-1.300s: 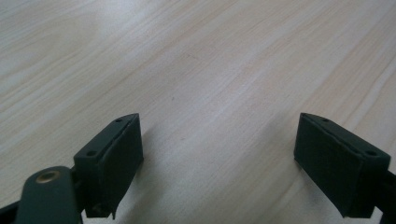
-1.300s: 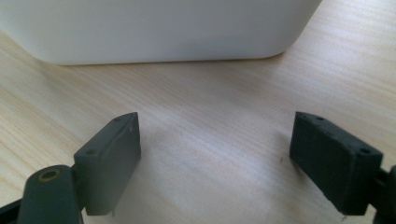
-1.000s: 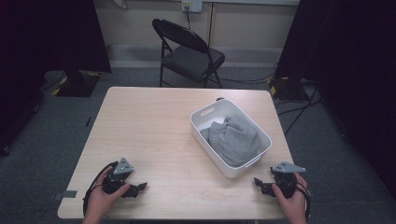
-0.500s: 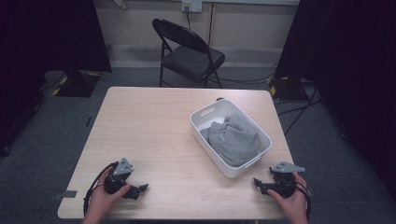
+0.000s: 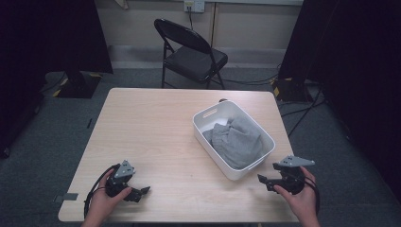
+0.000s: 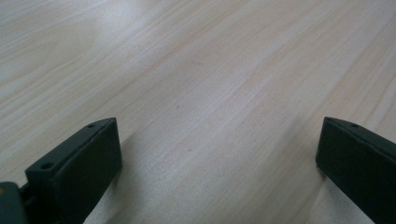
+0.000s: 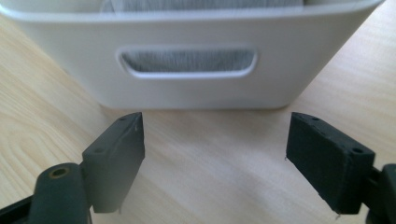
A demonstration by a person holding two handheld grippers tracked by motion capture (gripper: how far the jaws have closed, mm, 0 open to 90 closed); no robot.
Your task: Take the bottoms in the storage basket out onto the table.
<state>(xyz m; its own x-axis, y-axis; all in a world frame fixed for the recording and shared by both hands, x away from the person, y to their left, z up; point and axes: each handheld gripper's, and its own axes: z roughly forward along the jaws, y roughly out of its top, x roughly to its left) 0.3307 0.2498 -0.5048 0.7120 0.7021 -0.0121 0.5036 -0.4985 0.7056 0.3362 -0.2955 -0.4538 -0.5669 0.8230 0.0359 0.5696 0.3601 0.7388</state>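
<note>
A white plastic bin (image 5: 203, 121) sits on the right half of the light wood table (image 5: 151, 127), with a crumpled grey cloth (image 5: 236, 142) inside it. My right gripper (image 5: 263, 180) rests low at the table's front right corner, open, just short of the bin's near end. In the right gripper view the bin's end wall (image 7: 196, 88) and its handle slot stand close ahead of the open jaws (image 7: 215, 149), grey cloth showing through the slot. My left gripper (image 5: 140, 193) lies at the front left, open over bare wood (image 6: 210, 93), nothing between its jaws.
A black folding chair (image 5: 191, 54) stands beyond the table's far edge. Dark curtains hang at both sides, and cables run across the grey carpet at the right. The table's left and middle are bare wood.
Both hands have shifted only slightly near the front edge. The bin and cloth have not moved.
</note>
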